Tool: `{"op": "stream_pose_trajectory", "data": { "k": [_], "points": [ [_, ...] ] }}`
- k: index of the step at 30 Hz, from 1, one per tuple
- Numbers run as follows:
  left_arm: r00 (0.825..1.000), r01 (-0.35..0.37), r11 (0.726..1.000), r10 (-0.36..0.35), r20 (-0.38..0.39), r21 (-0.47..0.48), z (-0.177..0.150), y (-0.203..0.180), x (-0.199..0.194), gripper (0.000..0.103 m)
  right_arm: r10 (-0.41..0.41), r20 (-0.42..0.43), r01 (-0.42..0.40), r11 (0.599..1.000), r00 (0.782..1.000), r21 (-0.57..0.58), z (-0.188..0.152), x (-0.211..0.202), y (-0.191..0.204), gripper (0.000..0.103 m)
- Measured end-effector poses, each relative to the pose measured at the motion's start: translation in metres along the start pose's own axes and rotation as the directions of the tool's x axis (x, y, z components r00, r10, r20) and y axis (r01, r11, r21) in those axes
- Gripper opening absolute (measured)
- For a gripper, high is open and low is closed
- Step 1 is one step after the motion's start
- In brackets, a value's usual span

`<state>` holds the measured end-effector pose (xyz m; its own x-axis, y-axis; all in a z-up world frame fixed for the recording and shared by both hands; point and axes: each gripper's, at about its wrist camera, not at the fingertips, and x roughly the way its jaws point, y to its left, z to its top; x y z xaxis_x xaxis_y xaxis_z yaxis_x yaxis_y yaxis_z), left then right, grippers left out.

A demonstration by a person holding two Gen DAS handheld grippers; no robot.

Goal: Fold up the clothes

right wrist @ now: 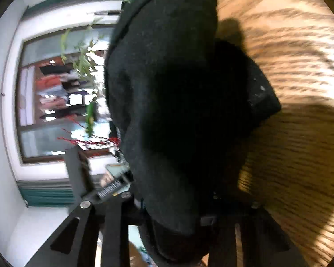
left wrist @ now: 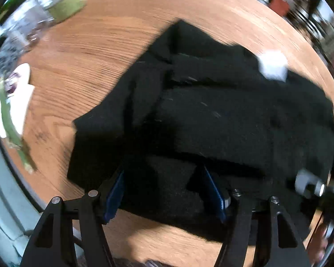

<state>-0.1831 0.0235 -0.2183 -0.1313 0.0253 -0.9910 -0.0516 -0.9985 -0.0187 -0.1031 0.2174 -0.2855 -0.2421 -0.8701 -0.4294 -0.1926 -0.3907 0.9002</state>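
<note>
The wooden table (left wrist: 95, 51) carries a black garment (left wrist: 222, 115), lying partly folded across its middle with a white tag (left wrist: 272, 65) near one edge. The left tongs (left wrist: 164, 191) stand apart above the cloth's near edge, pads clear of it. The right tongs (right wrist: 173, 220) seem clamped on a bunched fold of the same garment, though dark fabric hides the pads.

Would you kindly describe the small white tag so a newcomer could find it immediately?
Start at the round wooden table, whose middle is covered by a black knitted garment. Along the garment's far right edge sits a small white rectangular tag, the only bright patch on the dark cloth.
</note>
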Motion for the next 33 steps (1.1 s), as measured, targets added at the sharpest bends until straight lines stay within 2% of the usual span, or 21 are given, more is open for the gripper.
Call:
{"op": "stream_pose_trajectory", "data": {
  "k": [3,6,8,9,10,11,12,14,16,17,18,19,20,21,22,24,25,27,29,30,33],
  "points": [
    [0.996,0.082,0.993,-0.08,-0.027,0.08,-0.016,-0.042,-0.001,0.067,-0.076,0.068,0.081,0.993,0.995,-0.08,0.002,-0.037,0.022,0.029],
    [0.945,0.325,0.941,-0.321,-0.057,0.093,-0.025,-0.098,-0.006,0.067,-0.193,0.193,0.232,0.952,0.962,-0.202,0.0,-0.092,0.066,0.027],
    [0.834,0.551,0.831,-0.549,-0.05,0.069,-0.026,-0.136,-0.012,0.066,-0.287,0.327,0.394,0.859,0.9,-0.328,-0.013,-0.128,0.118,0.027],
    [0.736,0.676,0.735,-0.676,-0.034,0.045,-0.026,-0.151,-0.013,0.066,-0.32,0.381,0.463,0.801,0.867,-0.379,-0.022,-0.139,0.142,0.028],
    [0.582,0.813,0.582,-0.813,-0.029,-0.012,-0.027,-0.161,-0.012,0.066,-0.358,0.441,0.546,0.715,0.823,-0.438,-0.036,-0.148,0.17,0.028],
    [0.46,0.884,0.461,-0.887,-0.033,-0.081,-0.029,-0.161,-0.008,0.066,-0.378,0.482,0.599,0.644,0.79,-0.476,-0.048,-0.153,0.191,0.028],
    [0.397,0.909,0.398,-0.917,-0.036,-0.122,-0.032,-0.157,-0.006,0.066,-0.381,0.502,0.621,0.598,0.777,-0.507,-0.055,-0.15,0.21,0.028],
    [0.396,0.898,0.397,-0.917,-0.048,-0.19,-0.05,-0.123,-0.006,0.066,-0.425,0.524,0.674,0.507,0.738,-0.537,-0.073,-0.132,0.237,0.028],
    [0.54,0.825,0.543,-0.839,-0.065,-0.156,-0.068,-0.072,-0.013,0.066,-0.481,0.497,0.691,0.481,0.722,-0.539,-0.081,-0.1,0.242,0.033],
    [0.588,0.796,0.583,-0.809,-0.02,-0.162,-0.078,-0.038,-0.02,0.066,-0.513,0.468,0.691,0.464,0.72,-0.554,-0.091,-0.087,0.23,0.035],
    [0.633,0.765,0.621,-0.773,0.024,-0.17,-0.087,-0.003,-0.026,0.066,-0.529,0.427,0.67,0.457,0.733,-0.585,-0.103,-0.077,0.215,0.042],
    [0.676,0.732,0.657,-0.734,0.067,-0.18,-0.096,0.031,-0.033,0.067,-0.52,0.361,0.614,0.474,0.774,-0.631,-0.113,-0.065,0.206,0.053],
    [0.715,0.697,0.691,-0.69,0.11,-0.193,-0.106,0.066,-0.039,0.067,-0.51,0.293,0.554,0.492,0.809,-0.672,-0.124,-0.053,0.197,0.053],
    [0.738,0.673,0.701,-0.658,0.15,-0.236,-0.111,0.089,-0.042,0.067,-0.485,0.221,0.485,0.527,0.846,-0.698,-0.132,-0.045,0.189,0.051],
    [0.759,0.65,0.707,-0.623,0.187,-0.28,-0.116,0.113,-0.045,0.067,-0.433,0.164,0.417,0.592,0.886,-0.69,-0.133,-0.048,0.185,0.051],
    [0.763,0.646,0.69,-0.602,0.237,-0.328,-0.125,0.139,-0.046,0.067,-0.336,0.145,0.348,0.689,0.931,-0.635,-0.128,-0.07,0.181,0.053],
    [0.765,0.643,0.693,-0.598,0.237,-0.326,-0.126,0.138,-0.046,0.068,-0.301,0.196,0.357,0.709,0.933,-0.609,-0.124,-0.088,0.18,0.059],
    [0.77,0.637,0.7,-0.592,0.237,-0.322,-0.127,0.137,-0.046,0.068,-0.279,0.337,0.429,0.716,0.899,-0.55,-0.116,-0.13,0.175,0.072],
    [0.78,0.625,0.725,-0.592,0.202,-0.291,-0.119,0.121,-0.045,0.068,-0.306,0.479,0.531,0.714,0.823,-0.456,-0.113,-0.173,0.165,0.075],
    [0.782,0.622,0.734,-0.596,0.181,-0.272,-0.114,0.112,-0.044,0.068,-0.325,0.507,0.556,0.721,0.799,-0.413,-0.111,-0.19,0.155,0.077],
    [0.763,0.642,0.734,-0.639,0.096,-0.221,-0.108,0.076,-0.039,0.068,-0.361,0.496,0.554,0.767,0.79,-0.324,-0.113,-0.208,0.122,0.079]
  ]
}}
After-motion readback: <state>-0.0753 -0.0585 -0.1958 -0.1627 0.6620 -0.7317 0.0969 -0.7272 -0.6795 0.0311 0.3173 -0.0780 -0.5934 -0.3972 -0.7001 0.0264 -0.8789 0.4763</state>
